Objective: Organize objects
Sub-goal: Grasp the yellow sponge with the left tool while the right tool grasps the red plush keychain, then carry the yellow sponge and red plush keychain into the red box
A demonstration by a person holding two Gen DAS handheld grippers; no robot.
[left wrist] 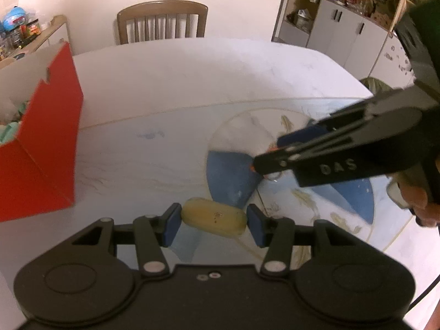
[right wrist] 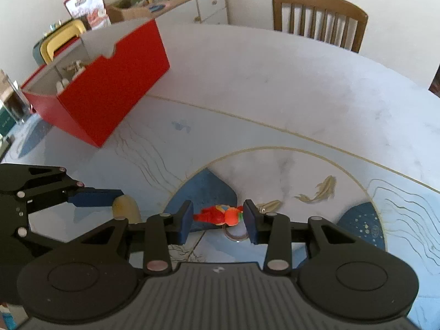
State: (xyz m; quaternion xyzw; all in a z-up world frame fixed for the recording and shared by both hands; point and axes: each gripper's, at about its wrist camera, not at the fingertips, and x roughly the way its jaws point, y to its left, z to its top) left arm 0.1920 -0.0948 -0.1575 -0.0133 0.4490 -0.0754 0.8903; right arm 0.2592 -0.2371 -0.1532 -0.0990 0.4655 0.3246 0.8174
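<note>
A pale yellow oval piece [left wrist: 214, 220] sits between the blue pads of my left gripper [left wrist: 214, 225], which is shut on it just above the patterned table mat [left wrist: 137, 165]. My right gripper [right wrist: 218, 220] is shut on a small red and orange toy [right wrist: 220, 216] with a clear ring hanging below it. In the left wrist view the right gripper [left wrist: 266, 155] comes in from the right with a bit of orange showing at its tips. In the right wrist view the left gripper [right wrist: 121, 203] enters from the left, holding the yellow piece [right wrist: 125, 209].
An open red box [left wrist: 49, 151] [right wrist: 110, 90] with small items inside stands at the left of the table. A wooden chair [right wrist: 319, 19] is at the far edge. A cluttered sideboard [right wrist: 192, 2] and a shelf cabinet [left wrist: 343, 13] line the walls.
</note>
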